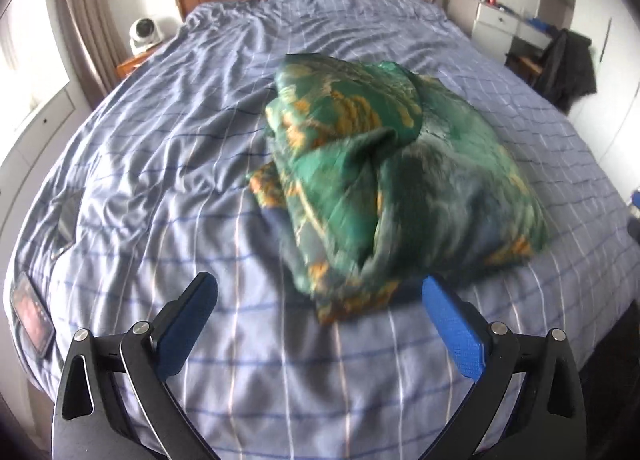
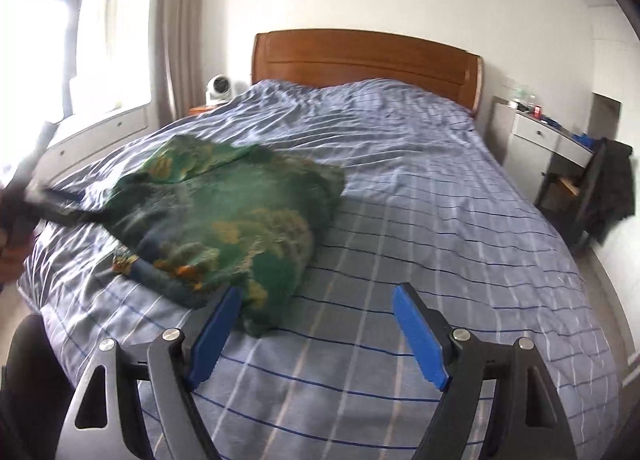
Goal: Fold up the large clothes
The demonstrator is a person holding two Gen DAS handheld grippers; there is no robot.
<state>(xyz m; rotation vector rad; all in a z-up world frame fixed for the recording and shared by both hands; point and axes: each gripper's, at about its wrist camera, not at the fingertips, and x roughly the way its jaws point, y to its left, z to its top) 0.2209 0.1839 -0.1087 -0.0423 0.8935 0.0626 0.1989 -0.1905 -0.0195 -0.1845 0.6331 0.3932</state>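
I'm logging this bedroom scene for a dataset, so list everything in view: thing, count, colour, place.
garment: 1, green with orange print, bundled on the bed
bed cover: 1, blue checked, over the bed
headboard: 1, brown wood, far end
fan: 1, white, left of the headboard
curtain: 1, beige, by the window
desk: 1, white, right wall
dark clothing: 1, black, on a chair by the desk
left gripper: jaws open, empty, blue pads
right gripper: jaws open, empty, blue pads
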